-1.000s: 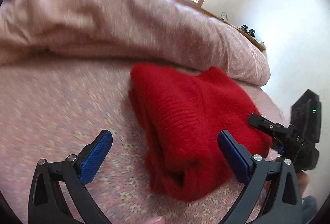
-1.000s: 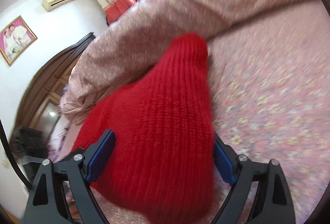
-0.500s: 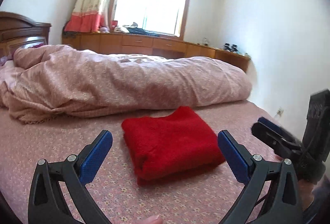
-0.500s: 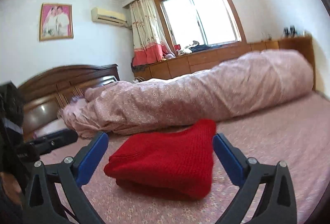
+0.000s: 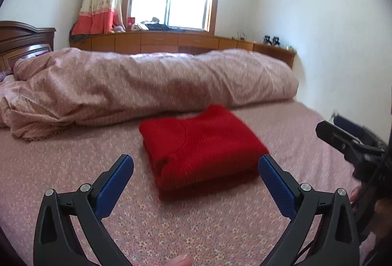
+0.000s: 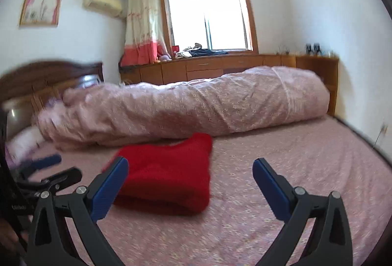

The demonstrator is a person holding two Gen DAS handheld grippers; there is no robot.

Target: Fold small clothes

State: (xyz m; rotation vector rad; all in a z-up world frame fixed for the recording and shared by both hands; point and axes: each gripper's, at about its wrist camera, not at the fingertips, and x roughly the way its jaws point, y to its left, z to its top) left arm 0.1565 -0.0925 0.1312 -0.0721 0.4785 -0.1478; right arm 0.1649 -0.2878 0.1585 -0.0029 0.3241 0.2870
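A red knitted garment (image 5: 201, 146) lies folded into a thick rectangle on the pink flowered bed sheet (image 5: 73, 168). It also shows in the right wrist view (image 6: 169, 173). My left gripper (image 5: 196, 182) is open and empty, held back from the garment's near edge. My right gripper (image 6: 191, 182) is open and empty, off to the garment's right and a little back from it. The right gripper also shows at the right edge of the left wrist view (image 5: 343, 133). The left gripper also shows at the left edge of the right wrist view (image 6: 51, 168).
A rolled pink quilt (image 5: 147, 85) lies across the bed just behind the garment. A wooden headboard (image 5: 24, 43) stands at the left. A low wooden cabinet (image 5: 183, 42) runs under the window. A white wall (image 5: 330, 45) bounds the bed's right side.
Both grippers have pulled back from the red garment and let it go. A second ago the right gripper's jaws were around it. It now lies folded on the sheet.
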